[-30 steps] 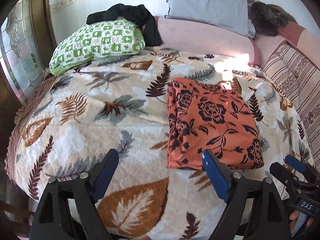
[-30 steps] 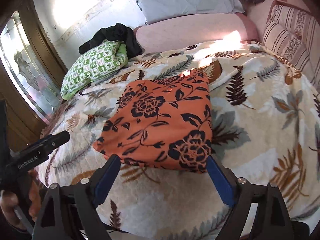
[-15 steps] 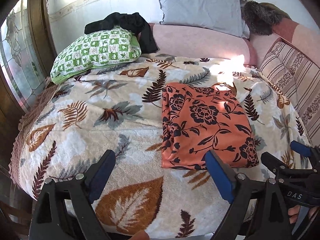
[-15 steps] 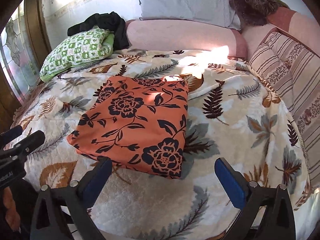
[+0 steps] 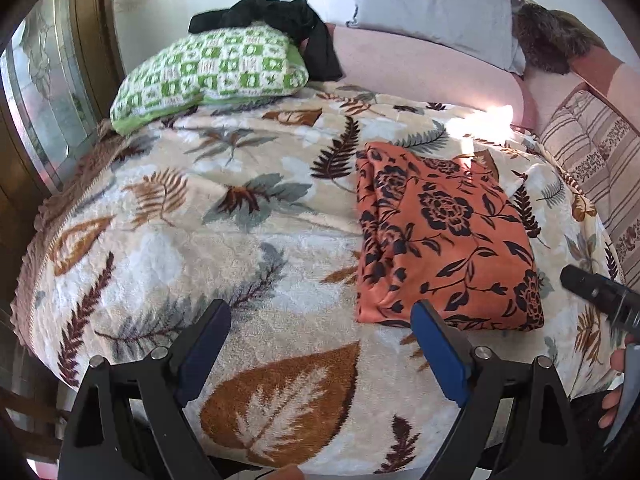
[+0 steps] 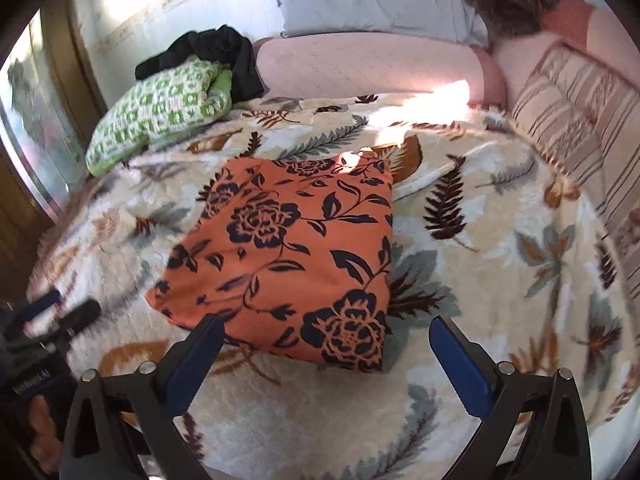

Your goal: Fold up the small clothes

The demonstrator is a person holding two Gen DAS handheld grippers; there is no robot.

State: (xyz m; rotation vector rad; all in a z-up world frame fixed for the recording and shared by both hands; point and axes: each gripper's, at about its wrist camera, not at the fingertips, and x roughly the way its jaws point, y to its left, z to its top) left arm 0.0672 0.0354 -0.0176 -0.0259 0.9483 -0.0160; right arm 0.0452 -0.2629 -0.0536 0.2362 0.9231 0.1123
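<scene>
Presently, items left to right across the bed:
- green checked pillow (image 5: 208, 68), far-left corner, black garment (image 5: 280, 24) draped over it
- left gripper (image 5: 320, 322), released, jaws wide, nothing held, hovering off the near edge
- orange floral garment (image 6: 288, 256), folded to a flat rectangle, right of centre near the near edge
- right gripper (image 6: 326, 338), released, empty, its left jaw over the garment's near hem
- striped cushion (image 6: 576, 120), right edge

Judgement: fold looks finished; if another is wanted, pinch both near corners through all layers and carry them squarely to the far hem
</scene>
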